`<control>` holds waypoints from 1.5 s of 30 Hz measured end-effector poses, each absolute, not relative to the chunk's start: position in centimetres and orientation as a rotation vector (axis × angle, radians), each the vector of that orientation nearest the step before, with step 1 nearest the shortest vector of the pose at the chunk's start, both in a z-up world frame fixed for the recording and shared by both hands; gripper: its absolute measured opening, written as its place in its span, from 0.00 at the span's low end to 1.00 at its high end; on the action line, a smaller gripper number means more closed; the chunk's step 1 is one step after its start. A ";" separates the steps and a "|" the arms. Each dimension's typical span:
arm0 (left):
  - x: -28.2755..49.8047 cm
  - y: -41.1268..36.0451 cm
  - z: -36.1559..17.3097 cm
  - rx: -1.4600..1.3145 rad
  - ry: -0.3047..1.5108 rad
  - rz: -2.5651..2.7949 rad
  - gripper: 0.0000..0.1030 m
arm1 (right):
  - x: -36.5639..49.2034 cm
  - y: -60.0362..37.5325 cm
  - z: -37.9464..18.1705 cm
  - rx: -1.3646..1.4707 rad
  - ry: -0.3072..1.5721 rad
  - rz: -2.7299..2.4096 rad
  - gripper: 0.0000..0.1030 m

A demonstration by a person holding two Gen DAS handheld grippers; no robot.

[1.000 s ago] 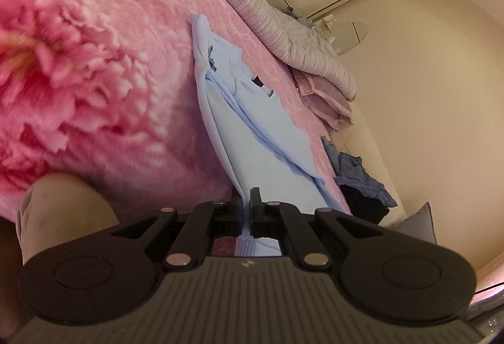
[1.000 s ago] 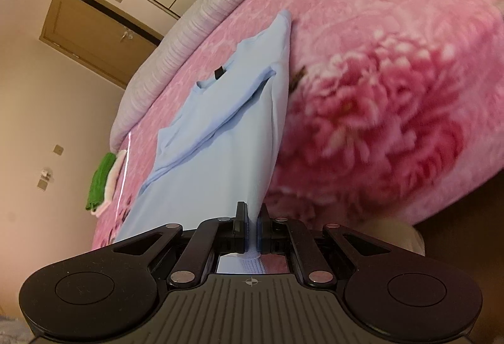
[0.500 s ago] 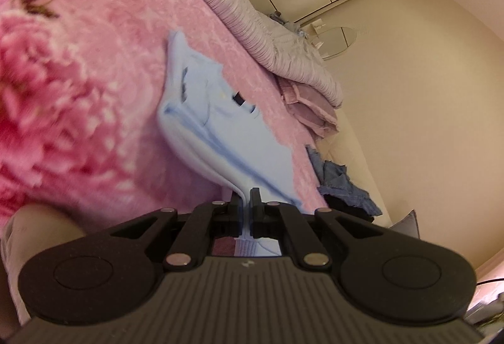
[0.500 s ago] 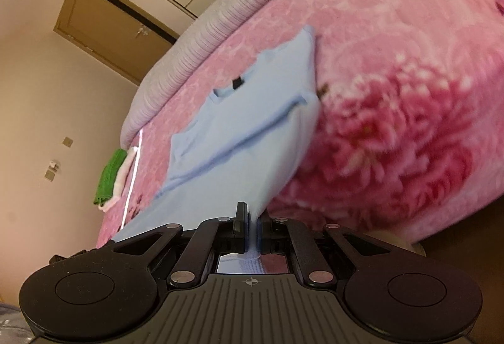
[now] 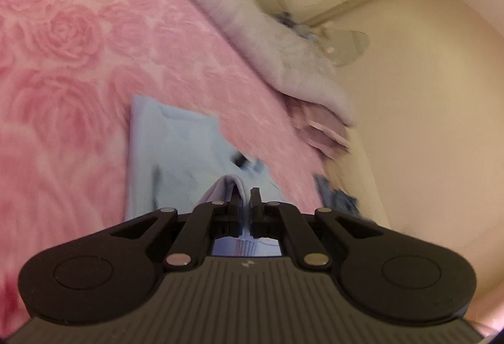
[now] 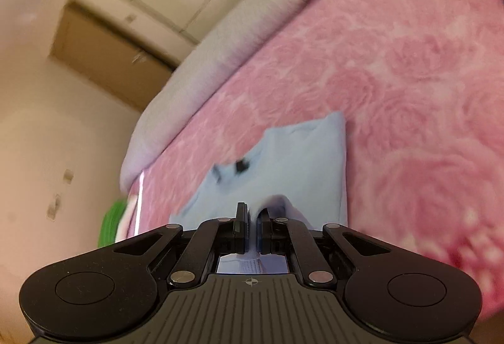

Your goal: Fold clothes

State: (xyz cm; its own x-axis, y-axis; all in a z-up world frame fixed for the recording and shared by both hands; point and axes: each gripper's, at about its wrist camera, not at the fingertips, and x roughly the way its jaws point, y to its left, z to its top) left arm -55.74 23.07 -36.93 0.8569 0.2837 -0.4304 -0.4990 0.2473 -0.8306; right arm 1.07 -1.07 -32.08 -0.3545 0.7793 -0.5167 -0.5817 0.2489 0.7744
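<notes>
A pink rose-patterned blanket (image 5: 78,66) covers the bed, with a grey bolster (image 6: 220,38) along its far edge. A pale blue shirt (image 5: 176,148) lies on it. The left gripper (image 5: 245,202) and right gripper (image 6: 252,214) each pinch its near hem. The small dark neck label (image 6: 242,166) is too blurred to read.

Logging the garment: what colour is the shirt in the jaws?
Light blue shirt, plain, seen best in the right wrist view.

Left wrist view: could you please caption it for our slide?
Left gripper shut on the light blue shirt's hem, carrying it over the pink floral blanket.
</notes>
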 end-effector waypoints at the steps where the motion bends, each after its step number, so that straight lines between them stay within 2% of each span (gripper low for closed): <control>1: -55.2 24.3 -38.0 -1.231 0.225 0.559 0.01 | 1.7 0.8 -33.2 0.212 1.354 1.382 0.04; 3: -54.5 26.0 -40.3 -1.279 0.273 0.603 0.02 | 2.7 4.1 -36.0 0.184 1.465 1.285 0.11; 7: -55.7 26.4 -41.8 -1.309 0.260 0.616 0.03 | 3.8 5.4 -38.5 0.154 1.511 1.234 0.27; 9: -56.9 25.6 -40.9 -1.241 0.260 0.648 0.05 | 4.2 3.6 -37.8 0.180 1.439 1.320 0.38; 11: -57.9 24.4 -39.7 -1.149 0.276 0.682 0.07 | 4.2 1.2 -36.5 0.150 1.321 1.388 0.56; 12: -58.3 23.6 -38.9 -1.089 0.293 0.697 0.07 | 3.8 -0.1 -35.6 0.118 1.256 1.403 0.58; 15: -58.0 20.0 -36.8 -0.906 0.358 0.646 0.07 | 1.7 -4.1 -33.6 0.015 1.067 1.480 0.58; 18: -56.5 17.1 -36.5 -0.820 0.444 0.544 0.07 | -1.4 -6.5 -33.0 -0.139 0.958 1.605 0.55; 20: -55.4 15.9 -36.8 -0.783 0.504 0.488 0.07 | -3.5 -6.4 -33.6 -0.271 0.954 1.632 0.40; 22: -53.9 15.7 -37.5 -0.715 0.593 0.483 0.07 | -4.8 -5.7 -34.3 -0.395 0.931 1.624 0.32; 28: -50.8 19.6 -37.7 -0.649 0.580 0.553 0.07 | -7.0 -0.7 -35.4 -0.587 0.786 1.593 0.26; 31: -49.7 22.7 -37.3 -0.667 0.509 0.612 0.07 | -5.3 2.8 -35.0 -0.488 0.739 1.544 0.26; 36: -49.8 26.3 -36.7 -0.732 0.416 0.657 0.06 | -2.0 6.4 -34.4 -0.249 0.809 1.476 0.26; 39: -50.7 27.1 -36.9 -0.775 0.398 0.654 0.07 | -1.1 6.1 -34.7 -0.238 0.840 1.484 0.26; 40: -51.4 27.8 -37.1 -0.828 0.365 0.664 0.10 | -0.8 5.9 -35.0 -0.242 0.845 1.482 0.28; 41: -52.1 28.4 -37.4 -0.886 0.325 0.677 0.16 | -0.5 5.7 -35.2 -0.246 0.850 1.480 0.36; 42: -52.8 29.1 -37.8 -0.943 0.285 0.690 0.30 | 0.2 5.4 -35.2 -0.215 0.861 1.477 0.41; 43: -53.4 29.7 -37.9 -0.977 0.247 0.713 0.31 | 0.9 5.1 -35.2 -0.147 0.878 1.471 0.49; 45: -53.4 30.6 -37.8 -0.976 0.231 0.717 0.31 | 2.8 4.9 -35.1 0.038 0.942 1.439 0.53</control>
